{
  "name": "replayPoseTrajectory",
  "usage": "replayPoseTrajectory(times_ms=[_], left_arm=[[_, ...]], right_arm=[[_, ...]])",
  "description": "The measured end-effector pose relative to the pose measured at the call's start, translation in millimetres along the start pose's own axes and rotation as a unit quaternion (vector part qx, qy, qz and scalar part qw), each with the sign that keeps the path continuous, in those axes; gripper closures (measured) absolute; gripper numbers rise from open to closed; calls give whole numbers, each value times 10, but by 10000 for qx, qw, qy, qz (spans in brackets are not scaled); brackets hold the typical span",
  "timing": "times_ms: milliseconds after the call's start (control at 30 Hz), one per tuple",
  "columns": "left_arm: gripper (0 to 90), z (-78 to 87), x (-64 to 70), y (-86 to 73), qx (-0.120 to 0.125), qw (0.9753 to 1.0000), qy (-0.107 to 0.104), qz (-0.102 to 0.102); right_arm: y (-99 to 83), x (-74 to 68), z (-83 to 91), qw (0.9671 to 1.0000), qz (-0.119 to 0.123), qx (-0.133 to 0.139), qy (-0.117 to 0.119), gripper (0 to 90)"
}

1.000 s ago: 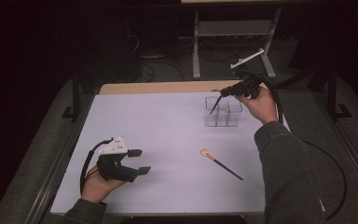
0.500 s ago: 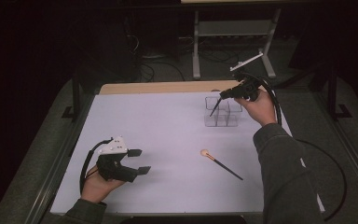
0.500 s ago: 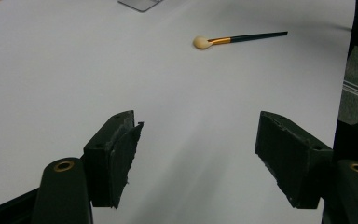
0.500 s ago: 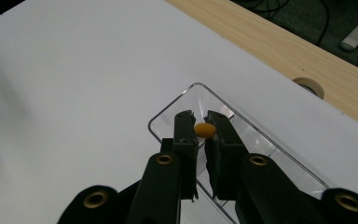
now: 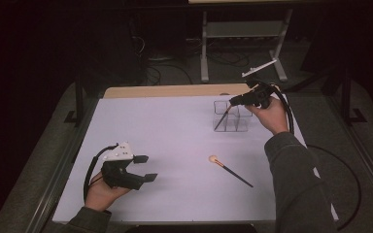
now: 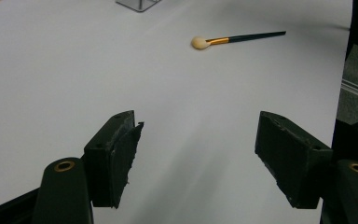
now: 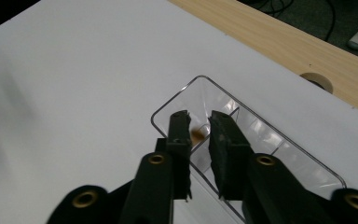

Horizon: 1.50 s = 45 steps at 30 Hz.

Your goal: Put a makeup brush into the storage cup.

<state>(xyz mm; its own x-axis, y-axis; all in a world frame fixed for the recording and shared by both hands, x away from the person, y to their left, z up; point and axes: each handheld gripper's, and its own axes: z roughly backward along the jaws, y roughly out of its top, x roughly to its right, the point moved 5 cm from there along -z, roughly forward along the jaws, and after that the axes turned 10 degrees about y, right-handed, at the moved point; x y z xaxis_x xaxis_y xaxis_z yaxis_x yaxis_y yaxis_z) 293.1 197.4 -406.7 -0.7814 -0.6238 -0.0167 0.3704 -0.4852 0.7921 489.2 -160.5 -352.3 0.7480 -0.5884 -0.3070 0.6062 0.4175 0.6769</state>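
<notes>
Two brushes are on my table, and it looks like my job is to put them into the clear box [image 5: 231, 118] at the far right of the white table [image 5: 175, 141]. No one gave me the task in words, so that is my guess.

One brush is partly done. My right gripper [image 5: 234, 101] is up over the box, and its jaws are pinched on the dark brush [image 5: 222, 118]. That brush leans down into the left end of the box. In the right gripper view I see the jaws nearly together over the box [image 7: 261, 135], with a small brown bit of the brush [image 7: 197, 135] between them. I cannot tell if the tip touches the bottom yet.

The other brush [image 5: 230, 169] is not done. It lies flat on the table, near the middle, well apart from the box. It has a pale round head and a gold band [image 6: 219, 40].

My left gripper [image 5: 144, 168] sits low at the near left side. Its jaws are wide apart and hold nothing.

I think what is left is to let go of the first brush, then fetch the second one.
</notes>
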Motion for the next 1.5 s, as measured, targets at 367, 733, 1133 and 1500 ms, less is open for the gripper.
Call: replayPoseTrajectory(times_ms=[367,733,1133,1500], left_arm=[[285,-5,2,1,-26,10000,-3,-19],[279,-16,6,4,-31,10000,0,-29],[269,-19,3,-1,-50,10000,7,-23],[268,-24,-2,0,-48,10000,12,-5]], right_arm=[[-44,-60,99,9999,-53,110,106,693],[-137,-115,194,9993,-69,303,204,649],[-253,-155,250,9991,-117,326,227,631],[-383,-190,292,9992,-34,328,224,581]])
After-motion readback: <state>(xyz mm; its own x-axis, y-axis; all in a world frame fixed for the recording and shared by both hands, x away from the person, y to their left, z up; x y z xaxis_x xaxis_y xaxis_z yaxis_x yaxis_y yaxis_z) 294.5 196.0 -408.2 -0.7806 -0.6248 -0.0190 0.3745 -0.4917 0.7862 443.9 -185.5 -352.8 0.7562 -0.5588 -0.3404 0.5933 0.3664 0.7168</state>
